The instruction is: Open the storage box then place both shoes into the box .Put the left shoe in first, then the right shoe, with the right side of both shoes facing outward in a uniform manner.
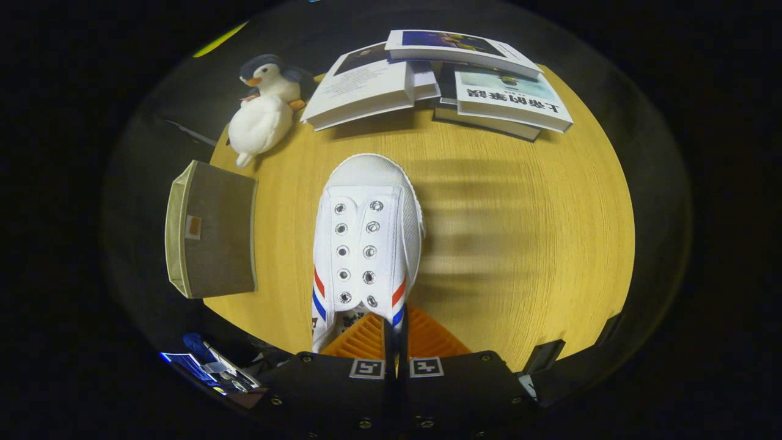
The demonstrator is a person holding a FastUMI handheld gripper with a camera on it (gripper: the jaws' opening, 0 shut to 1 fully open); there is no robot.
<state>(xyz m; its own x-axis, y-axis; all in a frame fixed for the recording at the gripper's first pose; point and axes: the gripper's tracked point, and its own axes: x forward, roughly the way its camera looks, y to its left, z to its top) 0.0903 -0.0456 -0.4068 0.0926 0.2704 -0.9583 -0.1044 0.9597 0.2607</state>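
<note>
White shoe [366, 244] with red and blue stripes sits pinched in the gripper [396, 333], toe pointing away, eyelets up. Fingers nearly together, clamped on the shoe's collar edge at the heel end, the thin wall caught between them. Shoe looks lifted over the round table [519, 244], a blurred shadow to its right. Box [211, 229], grey fabric, lies left of the shoe at the table's edge, well apart. Beyond the toe: plush penguin [266, 104] to the left, books [440, 79] stacked straight ahead and right.
</note>
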